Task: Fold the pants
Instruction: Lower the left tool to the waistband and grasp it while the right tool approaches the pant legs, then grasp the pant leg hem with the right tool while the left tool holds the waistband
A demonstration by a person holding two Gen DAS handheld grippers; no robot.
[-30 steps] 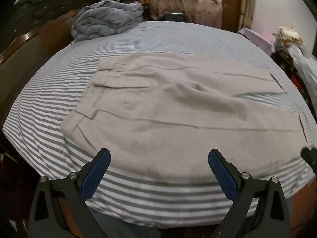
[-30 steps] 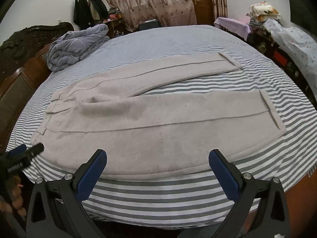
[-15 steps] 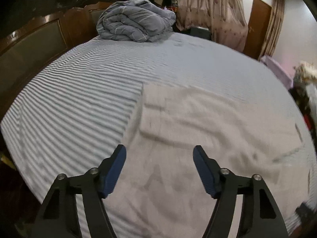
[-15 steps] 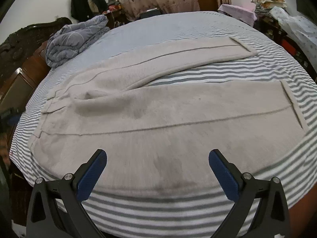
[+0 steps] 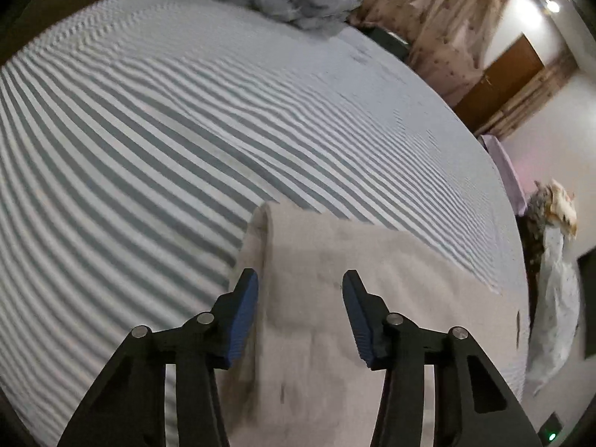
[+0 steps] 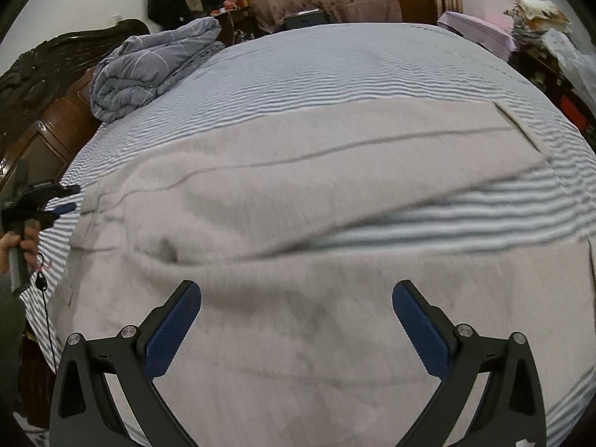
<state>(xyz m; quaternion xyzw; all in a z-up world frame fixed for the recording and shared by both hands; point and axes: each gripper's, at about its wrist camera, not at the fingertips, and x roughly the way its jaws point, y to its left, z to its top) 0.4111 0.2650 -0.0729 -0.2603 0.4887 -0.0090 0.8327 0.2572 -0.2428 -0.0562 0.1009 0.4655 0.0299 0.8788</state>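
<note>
Closing over the waistband corner, your left tool (image 5: pixel 300 298) has cloth between its pads but hasn't pinched yet. Your right tool (image 6: pixel 296 307) hangs spread above the near leg. The pants (image 6: pixel 298 193) lie flat along the bed (image 6: pixel 354 63), ready for folding.

Left black two-finger gripper with blue ribbed pads (image 5: pixel 300 290): angled downward, jaws partly apart and closing; pale cloth lies between and beneath the pads, contact not discernible. From the right wrist view it sits at the far left edge, gripped by a hand (image 6: pixel 18 242) wrapped around its handle.

Right black two-finger gripper with blue textured pads (image 6: pixel 297 298): angled downward, jaws spread wide, nothing clasped between them.
</note>
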